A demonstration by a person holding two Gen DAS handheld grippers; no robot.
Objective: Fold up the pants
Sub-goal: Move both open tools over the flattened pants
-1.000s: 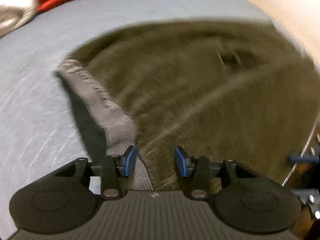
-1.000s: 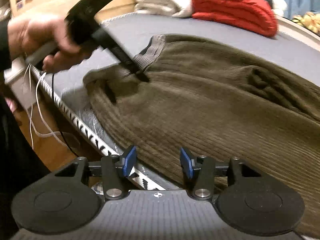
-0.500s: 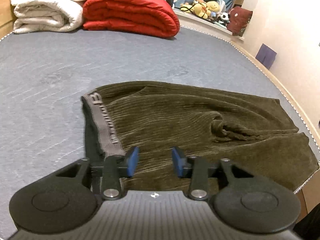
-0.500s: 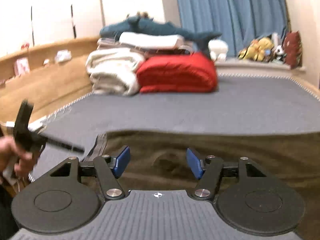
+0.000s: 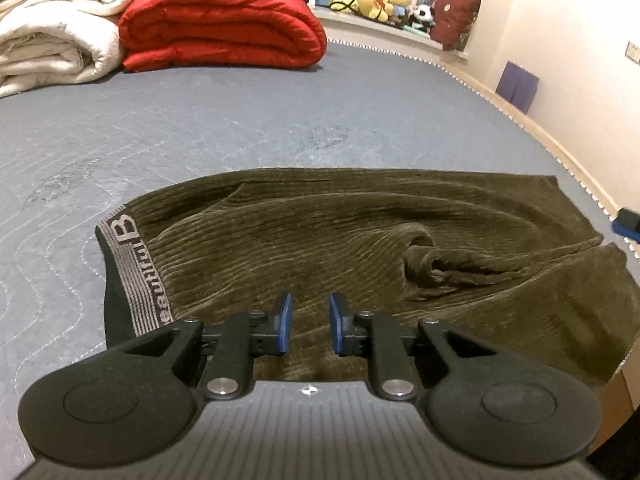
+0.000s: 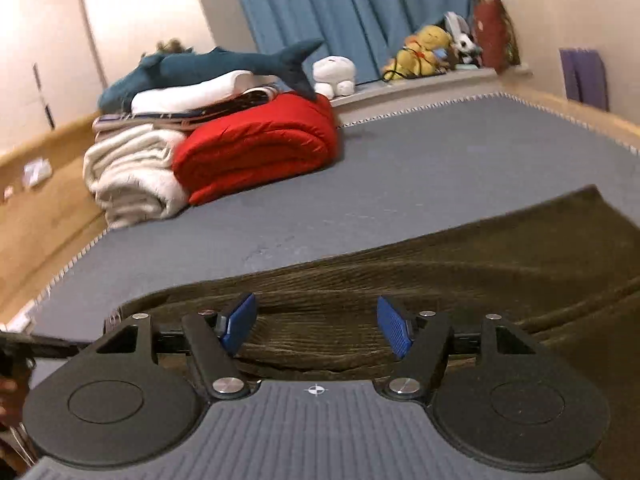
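Observation:
Olive-brown corduroy pants (image 5: 360,240) lie folded lengthwise on the grey mattress (image 5: 200,120), with the grey lettered waistband (image 5: 136,272) at the left and the leg ends at the right edge. A bunched wrinkle (image 5: 424,264) sits mid-fabric. My left gripper (image 5: 308,328) hovers over the near edge by the waistband, jaws narrowly apart and empty. My right gripper (image 6: 316,326) is open and empty above the pants (image 6: 440,280).
A red folded duvet (image 5: 224,24) and a white blanket (image 5: 52,32) lie at the far side of the mattress, under a blue shark toy (image 6: 208,68). Plush toys (image 6: 432,48) line a ledge by the blue curtain (image 6: 352,8). The mattress's right edge (image 5: 560,152) runs along a wall.
Both grippers have lifted back from the pants, so the views now show the whole room. The left jaws have narrowed a little. The pants lie still.

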